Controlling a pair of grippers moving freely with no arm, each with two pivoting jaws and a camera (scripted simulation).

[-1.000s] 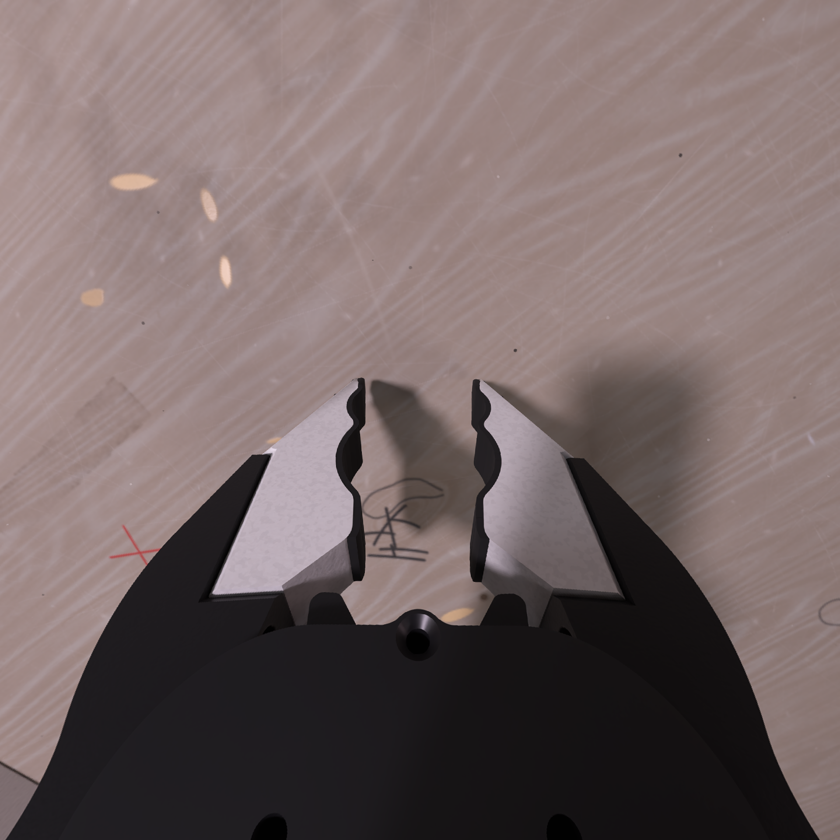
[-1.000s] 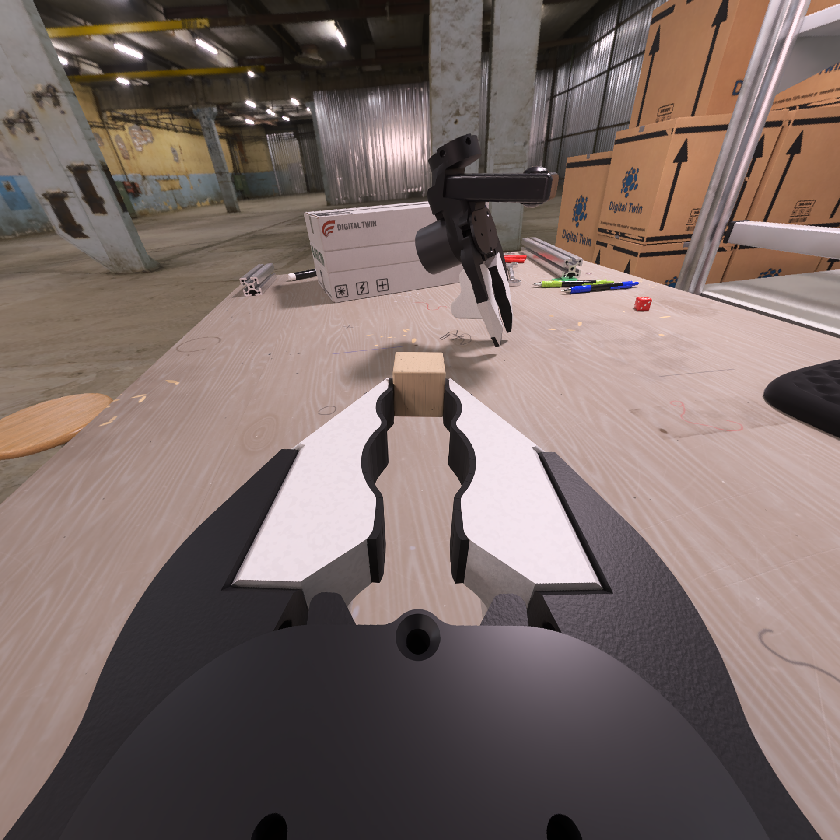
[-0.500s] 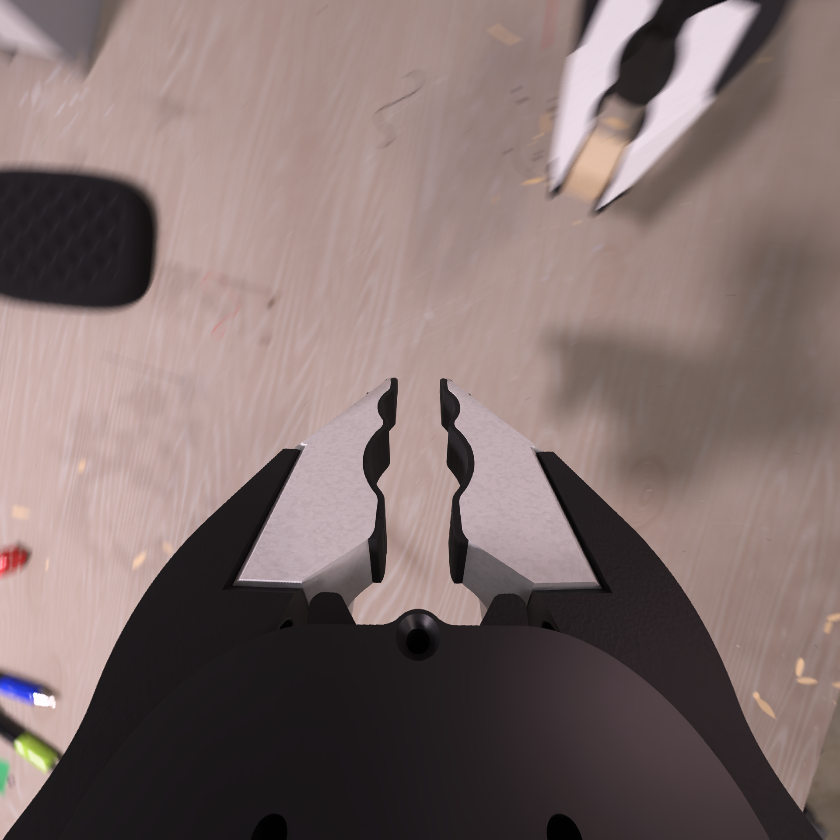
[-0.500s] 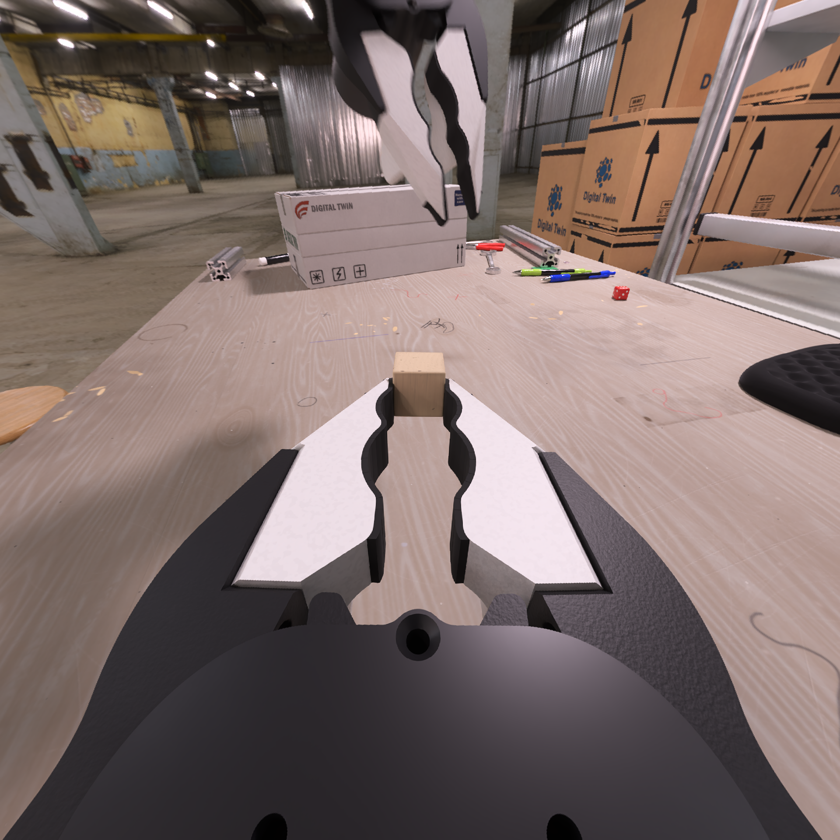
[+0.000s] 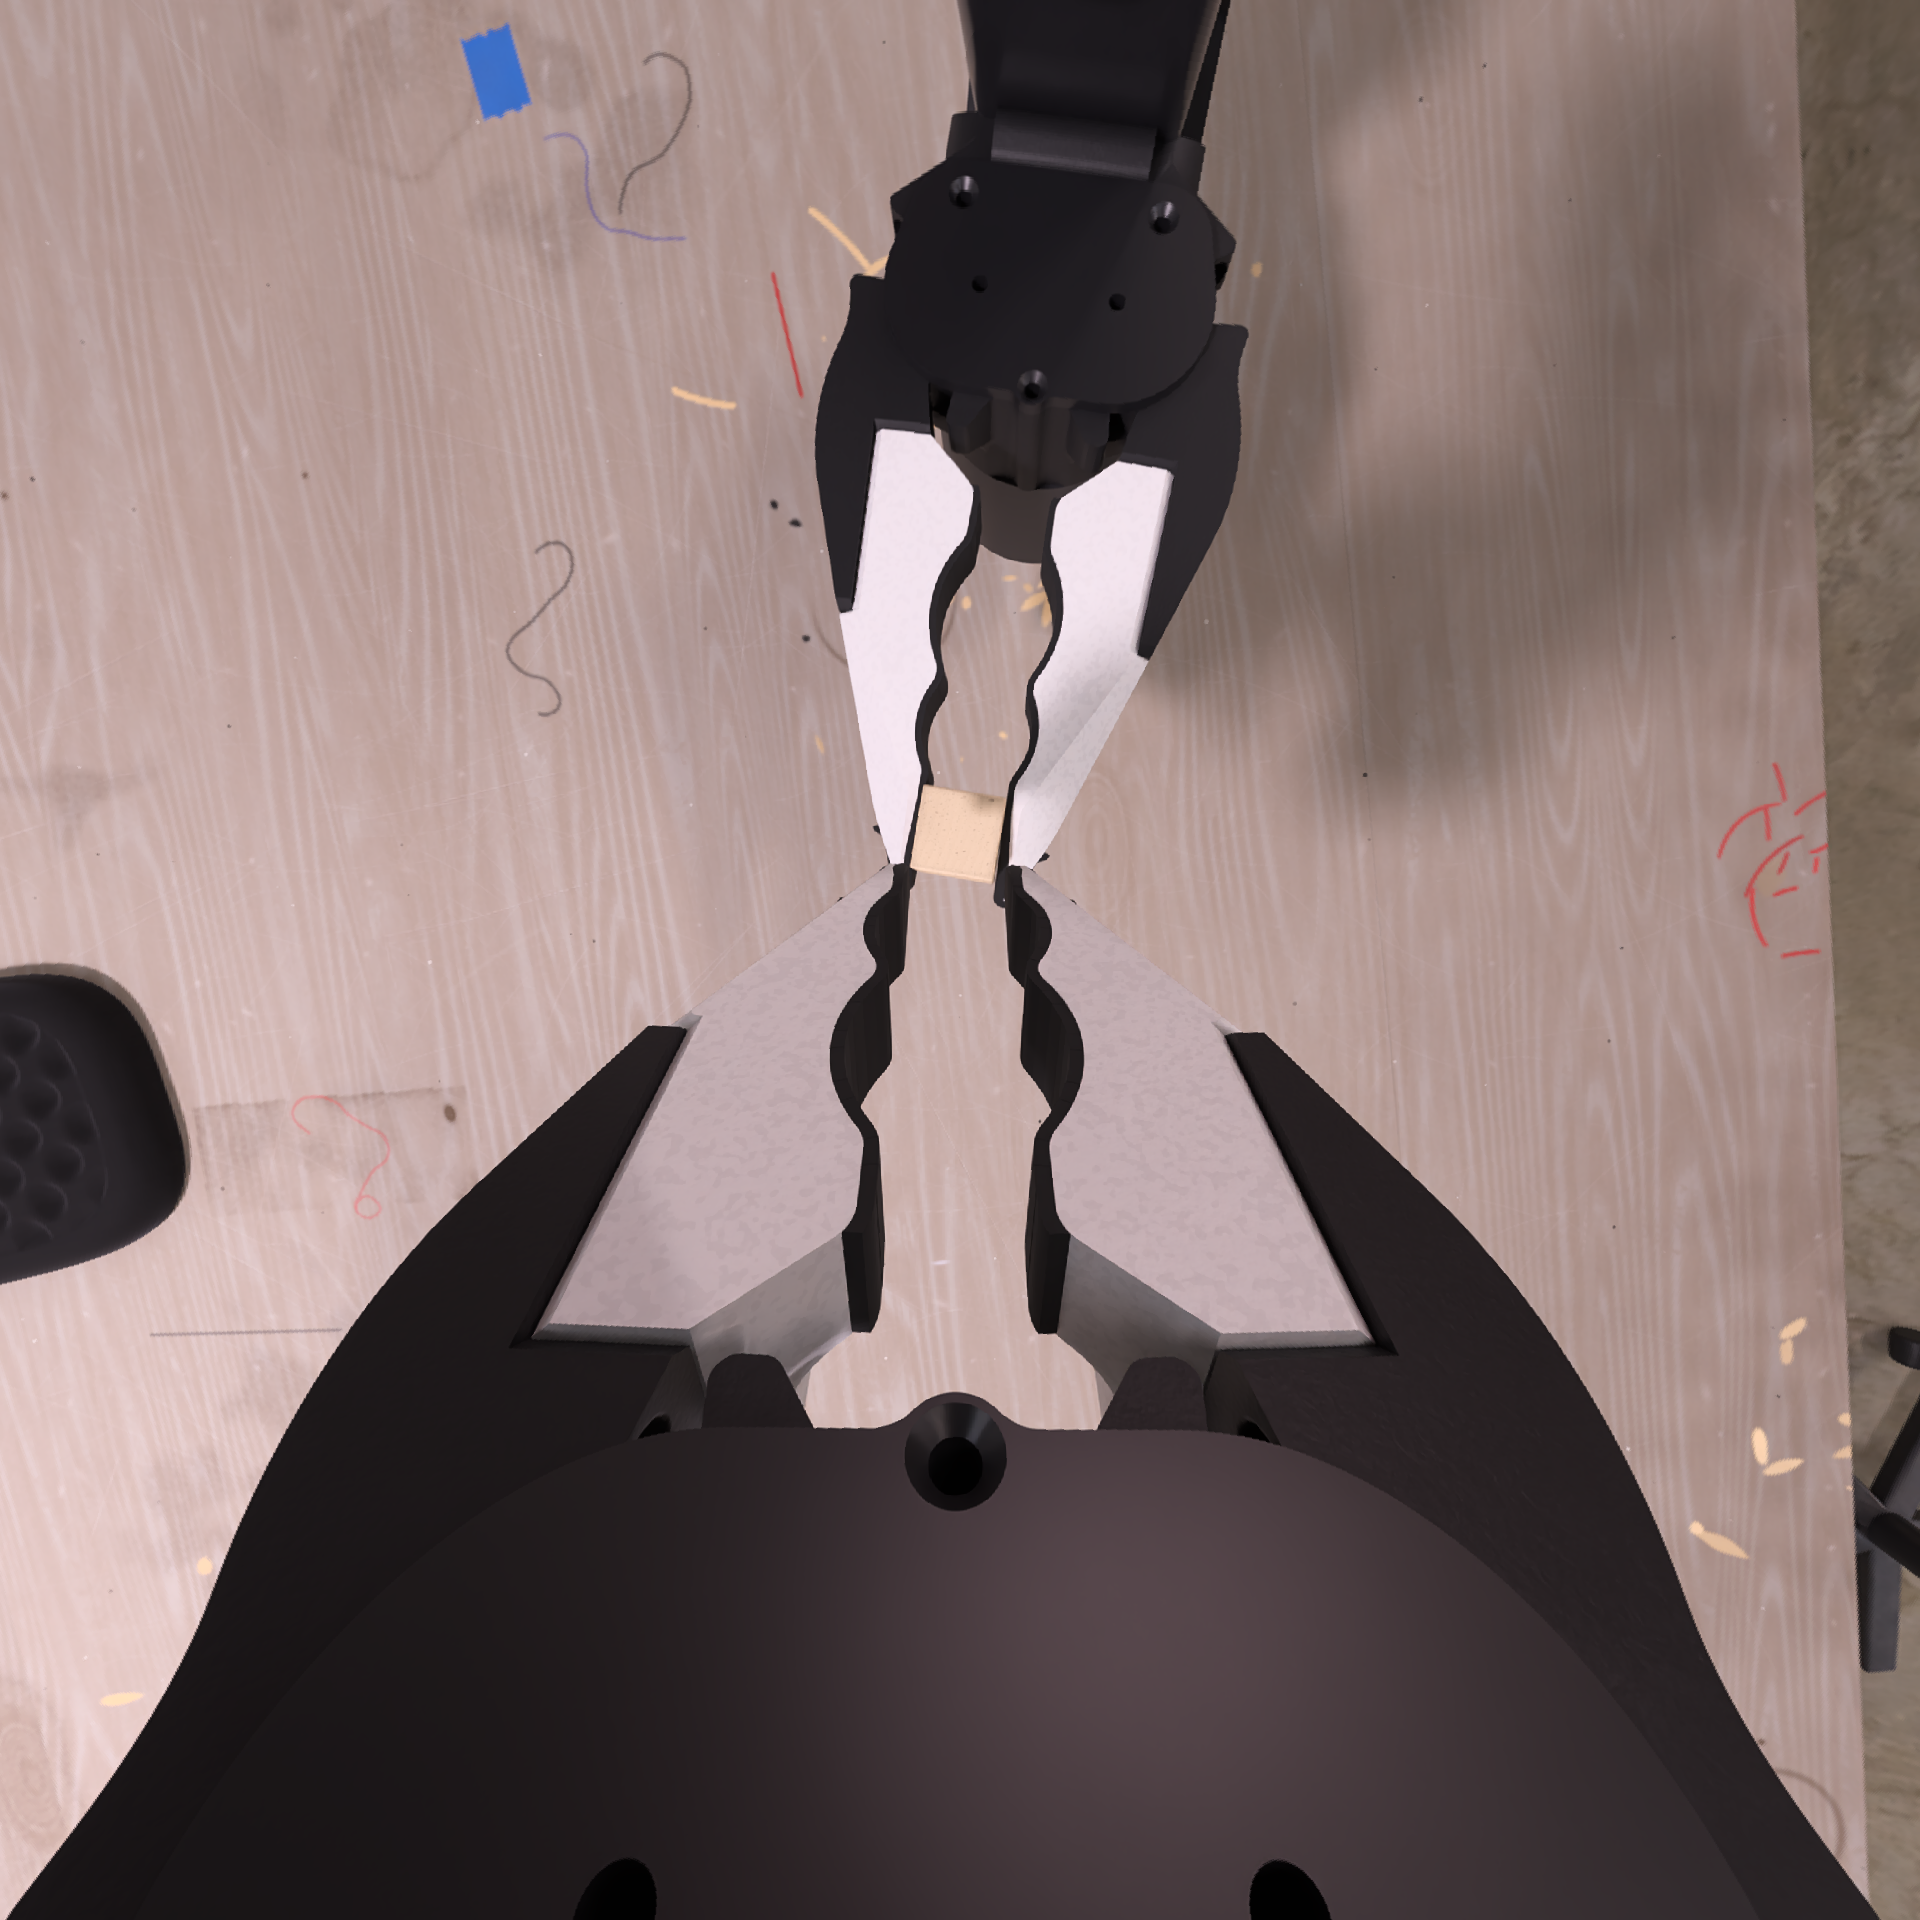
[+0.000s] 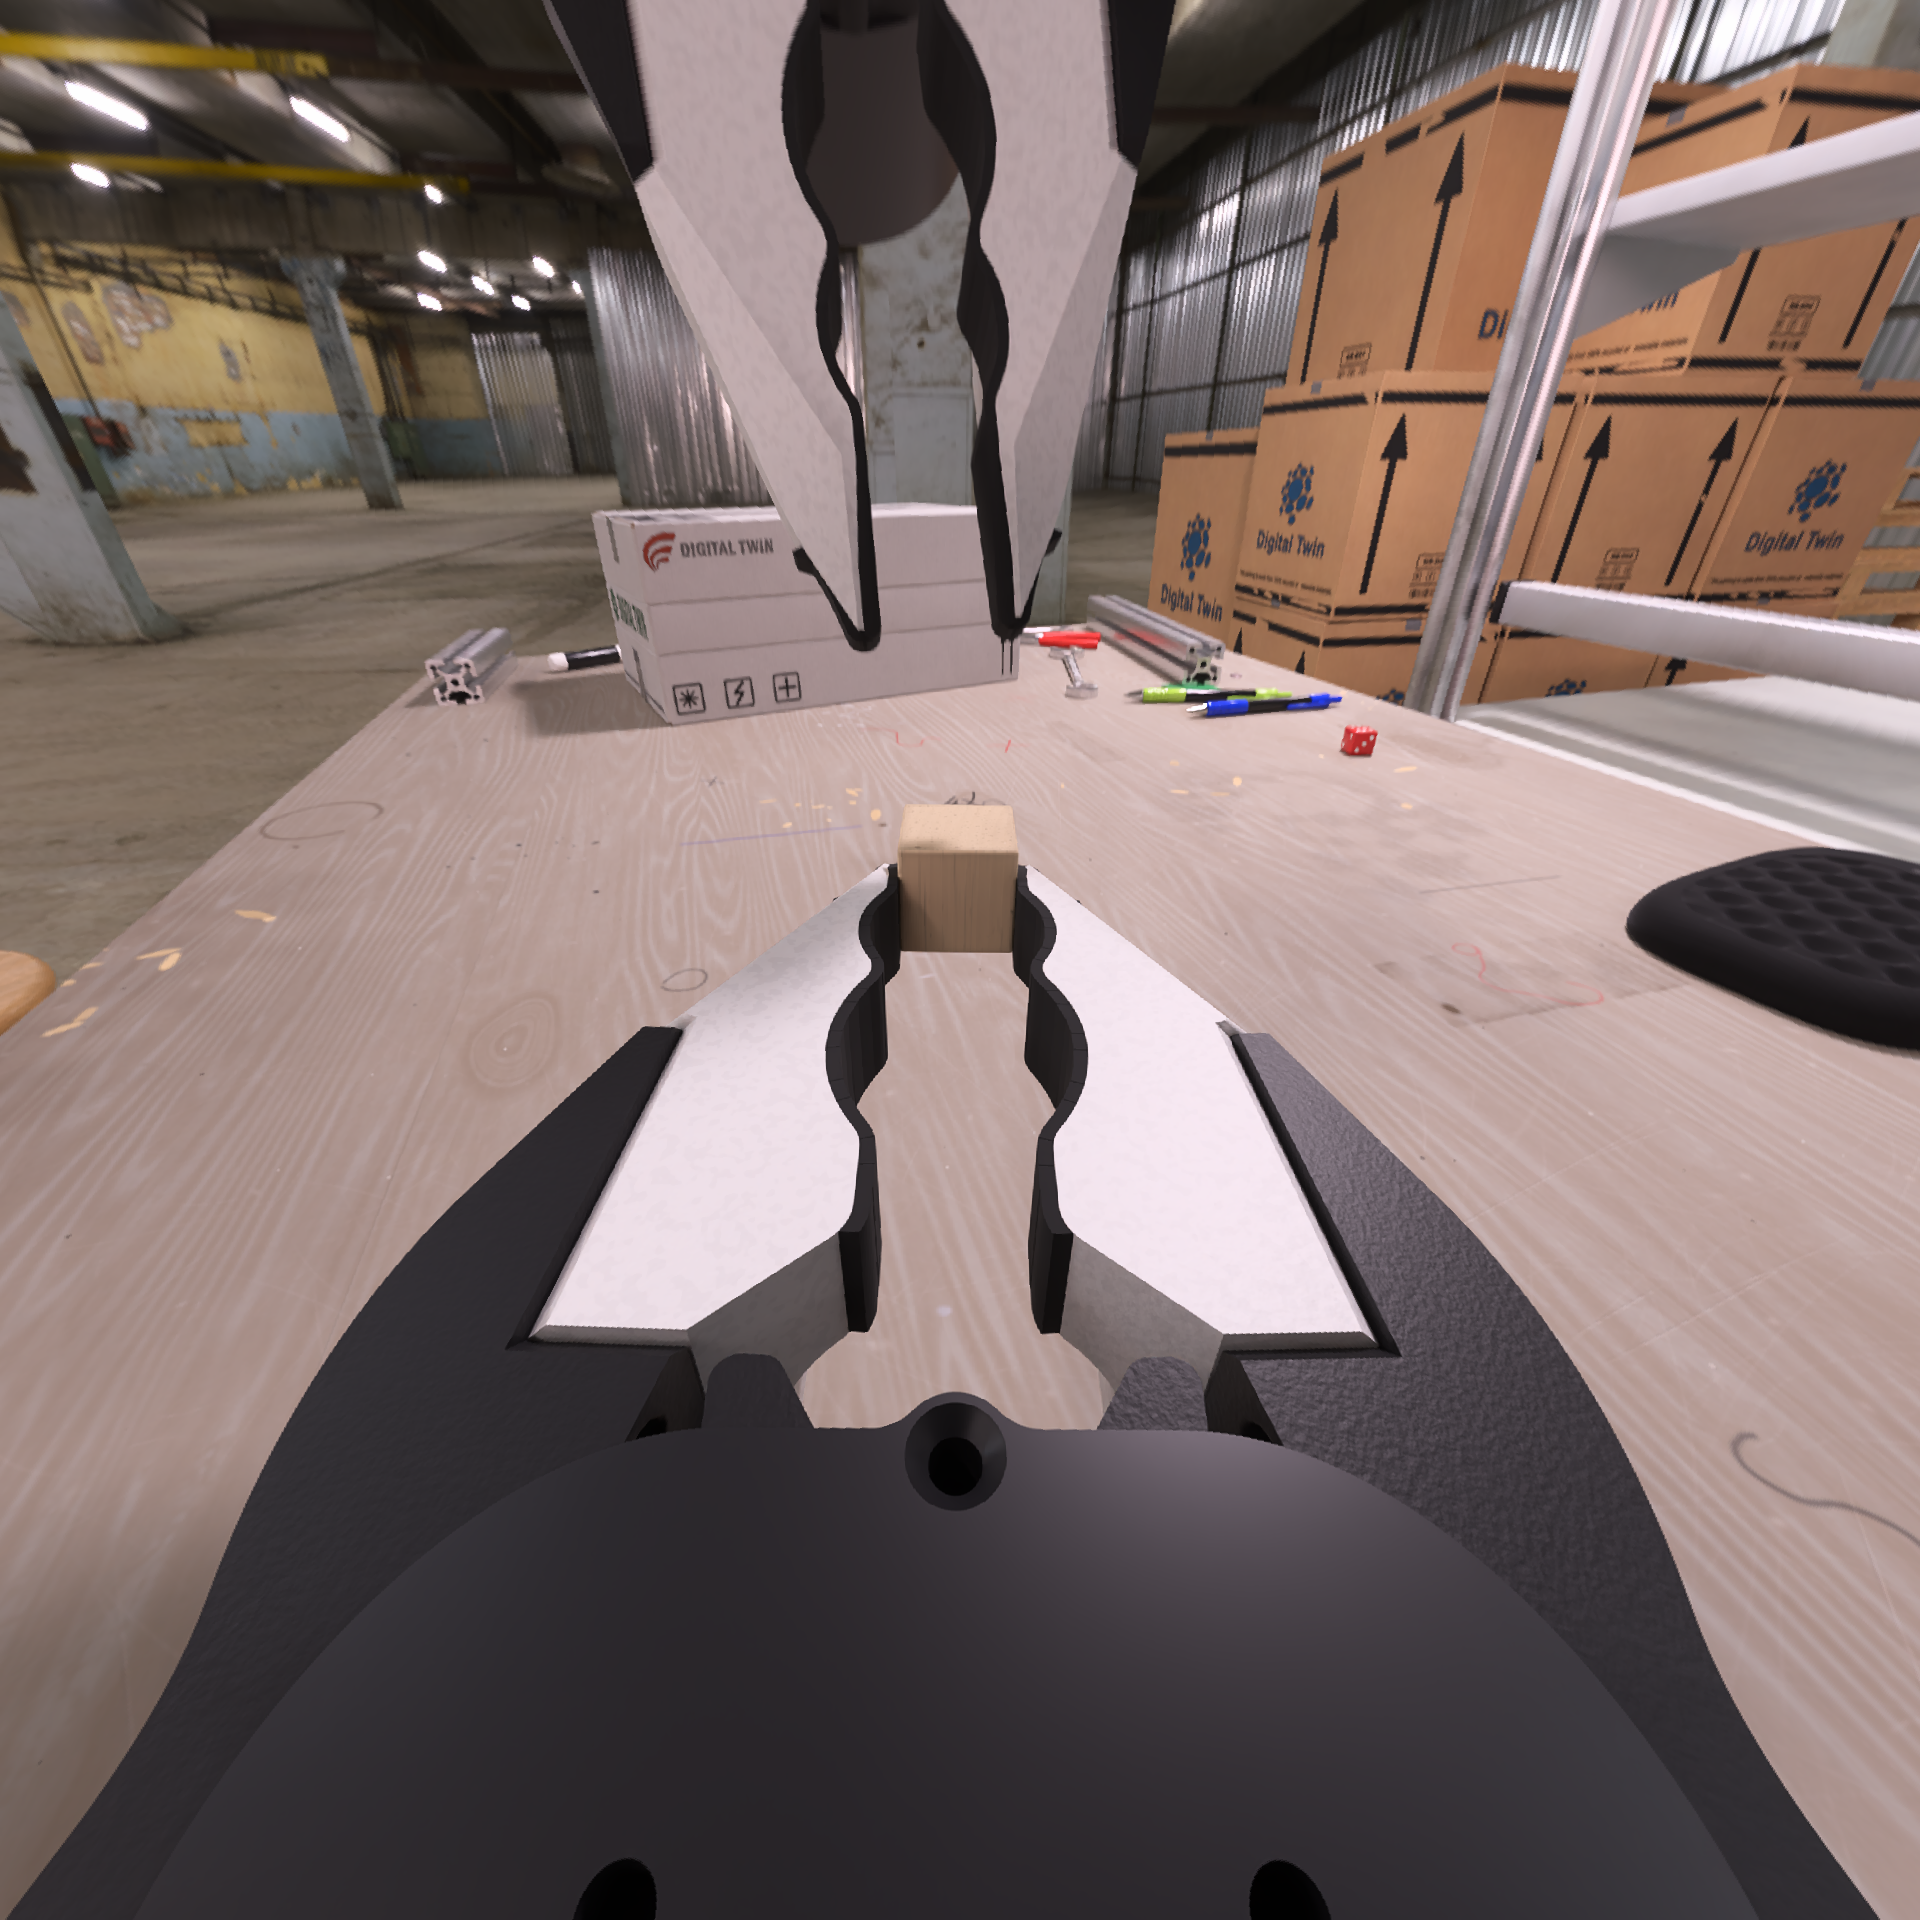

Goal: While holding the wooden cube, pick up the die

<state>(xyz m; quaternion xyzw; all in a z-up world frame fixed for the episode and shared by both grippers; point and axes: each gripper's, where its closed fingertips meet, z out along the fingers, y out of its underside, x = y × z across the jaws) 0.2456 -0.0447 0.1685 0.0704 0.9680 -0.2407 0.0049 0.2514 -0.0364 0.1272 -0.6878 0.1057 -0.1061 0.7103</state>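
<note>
Now the right gripper point(image 6: 956, 914) pinches the wooden cube point(image 6: 956, 894). The left gripper point(image 5: 954, 883), empty and slightly parted, hangs right above and might bump it, far from the die point(image 6: 1358, 741).

The black dimpled rubber pad point(image 6: 1797, 951) is running off the right edge in the right wrist view, and the small red die point(image 6: 1358, 741) is showing too small for its pips to be counted. The left two-finger gripper point(image 6: 928, 634) is getting cropped by the top edge, while the pale wooden cube point(image 5: 956, 834) is having its side faces covered by fingertips.
</note>
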